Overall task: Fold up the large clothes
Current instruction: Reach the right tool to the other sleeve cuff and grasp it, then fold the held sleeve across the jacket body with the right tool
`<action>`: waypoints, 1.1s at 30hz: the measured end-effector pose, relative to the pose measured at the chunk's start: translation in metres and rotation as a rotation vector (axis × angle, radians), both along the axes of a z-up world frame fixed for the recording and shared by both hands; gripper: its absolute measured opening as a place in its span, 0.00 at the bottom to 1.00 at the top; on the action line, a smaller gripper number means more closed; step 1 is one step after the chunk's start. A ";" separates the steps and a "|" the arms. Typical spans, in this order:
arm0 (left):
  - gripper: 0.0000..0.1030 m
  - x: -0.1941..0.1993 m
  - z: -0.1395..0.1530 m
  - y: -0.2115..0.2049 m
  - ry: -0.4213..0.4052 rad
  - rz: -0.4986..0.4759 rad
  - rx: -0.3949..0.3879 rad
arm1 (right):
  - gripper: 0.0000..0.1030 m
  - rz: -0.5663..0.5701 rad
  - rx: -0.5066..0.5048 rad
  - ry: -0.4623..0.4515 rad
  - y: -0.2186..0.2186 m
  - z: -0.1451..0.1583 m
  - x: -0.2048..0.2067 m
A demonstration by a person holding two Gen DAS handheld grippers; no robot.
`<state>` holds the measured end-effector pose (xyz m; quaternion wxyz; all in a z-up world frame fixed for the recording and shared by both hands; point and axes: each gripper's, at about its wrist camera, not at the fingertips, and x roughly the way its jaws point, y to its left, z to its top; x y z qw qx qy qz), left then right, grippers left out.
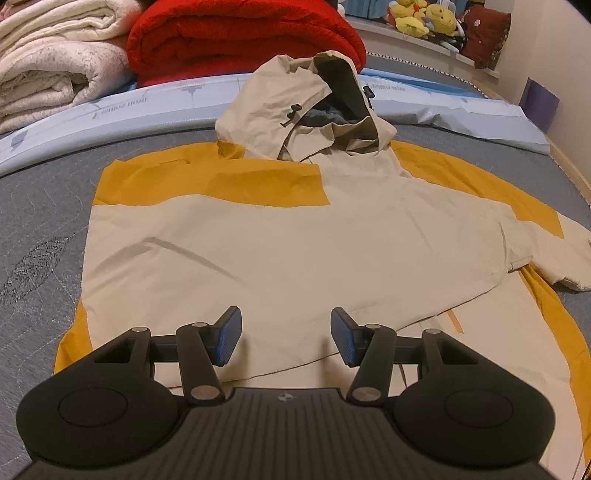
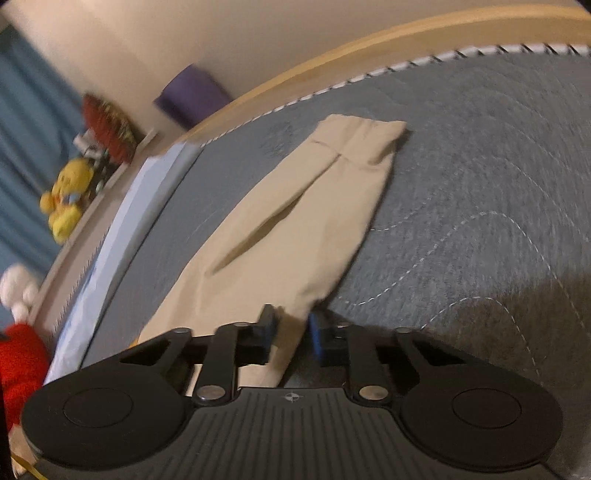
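A beige and mustard hooded jacket [image 1: 280, 236] lies flat on the grey bed, hood [image 1: 295, 110] at the far end. Its left sleeve is folded across the body. My left gripper [image 1: 286, 338] is open and empty, held just above the jacket's near hem. In the right wrist view the jacket's beige right sleeve [image 2: 295, 221] stretches out over the mattress toward the bed edge. My right gripper [image 2: 291, 332] is shut on the sleeve's near edge, the fabric pinched between the blue pads [image 2: 316, 334].
A grey quilted mattress [image 1: 40, 221] lies under the jacket. Folded red [image 1: 236, 37] and cream [image 1: 55, 55] blankets sit at the far end. Plush toys [image 1: 424, 18] line a shelf. A wooden bed frame edge [image 2: 332, 62] and a purple object [image 2: 192, 96] lie beyond the sleeve.
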<state>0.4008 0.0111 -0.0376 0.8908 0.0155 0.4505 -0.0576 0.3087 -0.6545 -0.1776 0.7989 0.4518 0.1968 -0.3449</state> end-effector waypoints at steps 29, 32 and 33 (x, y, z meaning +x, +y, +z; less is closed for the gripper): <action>0.57 -0.003 0.029 0.048 -0.016 0.070 -0.085 | 0.01 0.233 -0.592 -0.026 0.155 0.153 0.095; 0.57 -0.004 0.036 0.056 -0.021 0.082 -0.106 | 0.01 0.475 -0.626 -0.125 0.240 0.191 0.109; 0.57 -0.005 0.038 0.058 -0.021 0.082 -0.112 | 0.01 0.580 -0.625 -0.152 0.269 0.200 0.109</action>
